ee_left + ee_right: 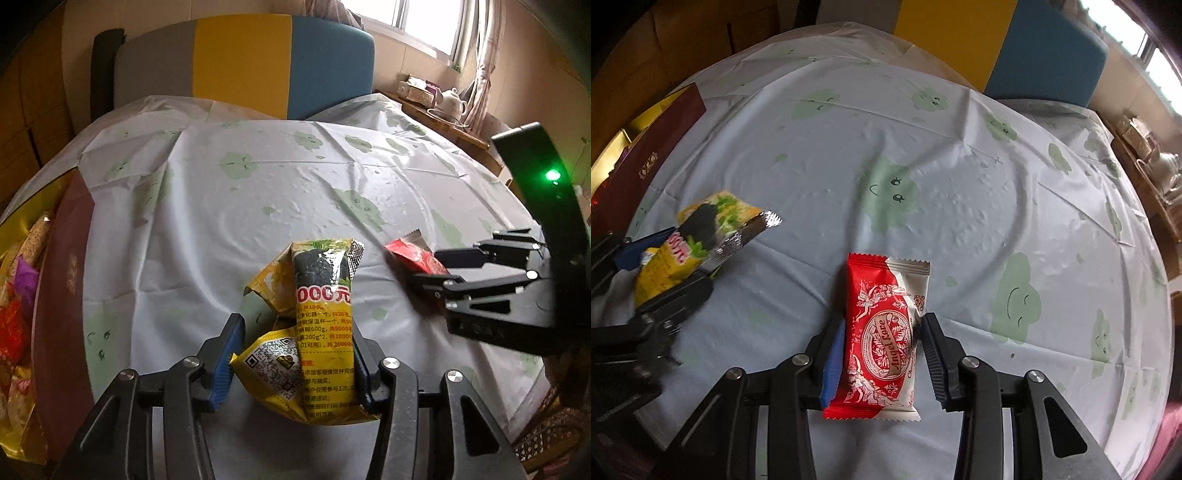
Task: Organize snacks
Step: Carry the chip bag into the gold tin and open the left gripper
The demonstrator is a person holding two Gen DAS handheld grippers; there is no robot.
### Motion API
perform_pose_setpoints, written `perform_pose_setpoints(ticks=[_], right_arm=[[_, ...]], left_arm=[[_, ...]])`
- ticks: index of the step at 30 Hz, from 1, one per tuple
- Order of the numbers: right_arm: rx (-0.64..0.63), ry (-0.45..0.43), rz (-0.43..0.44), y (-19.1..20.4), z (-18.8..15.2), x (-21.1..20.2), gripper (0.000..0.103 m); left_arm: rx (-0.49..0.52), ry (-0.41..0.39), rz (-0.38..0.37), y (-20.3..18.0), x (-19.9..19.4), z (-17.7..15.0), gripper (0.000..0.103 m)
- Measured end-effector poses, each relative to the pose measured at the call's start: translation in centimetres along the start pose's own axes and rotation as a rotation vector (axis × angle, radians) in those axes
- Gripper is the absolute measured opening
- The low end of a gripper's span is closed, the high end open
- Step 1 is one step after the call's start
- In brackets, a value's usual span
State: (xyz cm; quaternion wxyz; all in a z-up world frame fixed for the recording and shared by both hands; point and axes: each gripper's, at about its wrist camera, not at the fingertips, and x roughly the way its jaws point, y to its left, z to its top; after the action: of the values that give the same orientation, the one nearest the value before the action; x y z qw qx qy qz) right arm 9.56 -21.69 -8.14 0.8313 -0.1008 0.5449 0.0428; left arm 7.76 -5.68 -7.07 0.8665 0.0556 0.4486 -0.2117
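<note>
Here the red packet lies flat on the table, long axis running away from the right gripper, whose jaws close on its sides. The yellow packets sit between the left gripper's wide jaws, the top one pointing away; whether the pads press, I cannot tell. A flowered cloth covers the table; chair and window behind. A maroon box at left holds wrapped snacks.
</note>
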Motion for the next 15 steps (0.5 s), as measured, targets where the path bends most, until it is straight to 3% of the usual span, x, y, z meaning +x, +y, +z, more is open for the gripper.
perform_pose_setpoints(ticks=[7, 15], right_arm=[[-0.018, -0.009, -0.018, 0.7, -0.2, -0.2, 0.04], [-0.045, -0.016, -0.046, 1.5, -0.5, -0.7, 0.04]], left_arm=[[-0.004, -0.003, -0.031, 0.3, -2.2, -0.5, 0.052], [-0.07, -0.04, -0.009, 2.7, -5.2, 0.1, 0.052]])
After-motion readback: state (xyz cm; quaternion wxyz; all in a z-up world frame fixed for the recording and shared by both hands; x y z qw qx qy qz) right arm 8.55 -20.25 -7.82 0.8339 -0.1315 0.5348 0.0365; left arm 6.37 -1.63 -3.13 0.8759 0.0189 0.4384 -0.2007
